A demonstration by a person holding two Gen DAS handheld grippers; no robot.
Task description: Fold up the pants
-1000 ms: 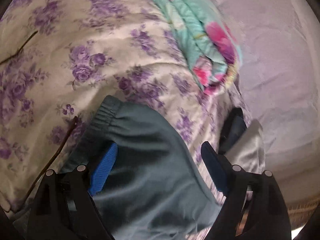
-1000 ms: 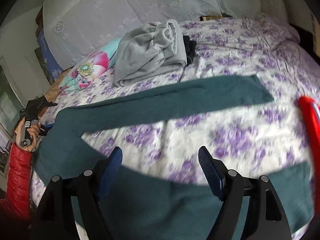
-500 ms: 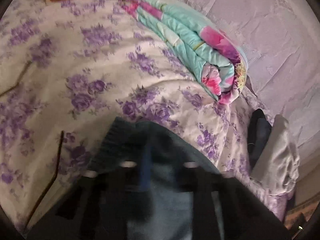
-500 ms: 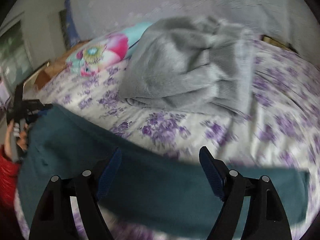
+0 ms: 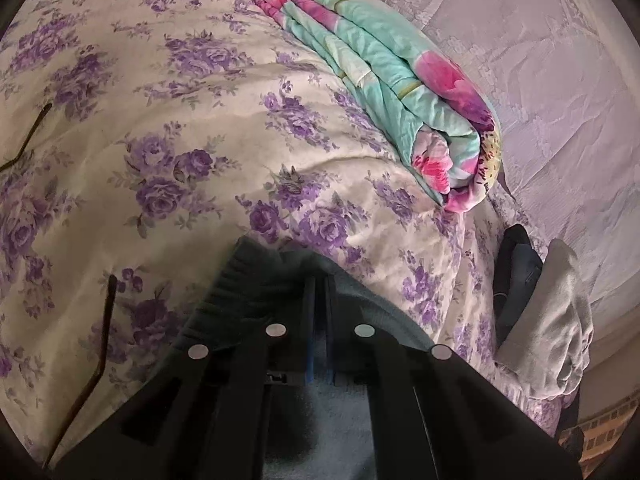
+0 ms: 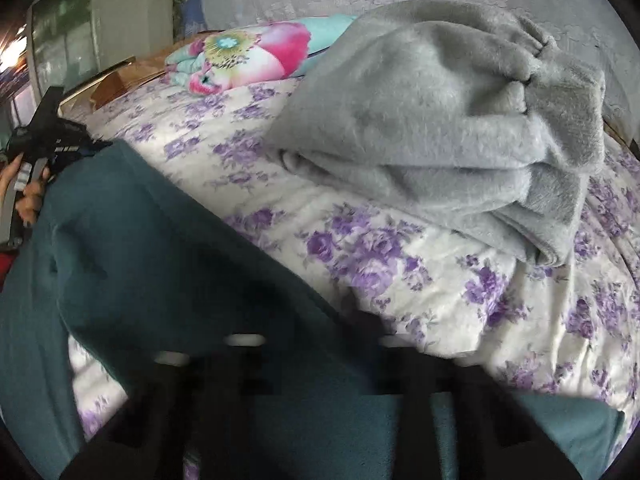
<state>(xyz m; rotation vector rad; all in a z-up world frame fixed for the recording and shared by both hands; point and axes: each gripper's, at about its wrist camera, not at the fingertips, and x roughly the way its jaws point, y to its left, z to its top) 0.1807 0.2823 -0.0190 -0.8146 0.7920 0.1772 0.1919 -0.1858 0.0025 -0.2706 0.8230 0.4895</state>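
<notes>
Teal pants (image 6: 132,240) lie spread across the flowered bedspread (image 5: 200,128). My left gripper (image 5: 320,300) is shut on their elastic waistband (image 5: 248,276), with cloth bunched between the blue pads. In the right wrist view that same left gripper (image 6: 52,140) sits at the far left, held in a person's hand (image 6: 32,196). My right gripper (image 6: 316,344) is blurred and low over one teal pant leg. Its jaws are closing, nearly together, with the leg's cloth between them. The pads themselves are lost in the blur.
A folded grey fleece (image 6: 440,120) lies just beyond the right gripper. A rolled turquoise and pink quilt (image 5: 400,80) lies by the pale headboard cover (image 5: 560,80). A dark garment (image 5: 516,272) sits at the bed's right edge. A thin dark wire (image 5: 104,320) crosses the spread.
The left jaws closed on the waistband and lifted it slightly. The right gripper swept along the leg toward the grey fleece, rolled, and its wide jaws came together on the teal cloth.
</notes>
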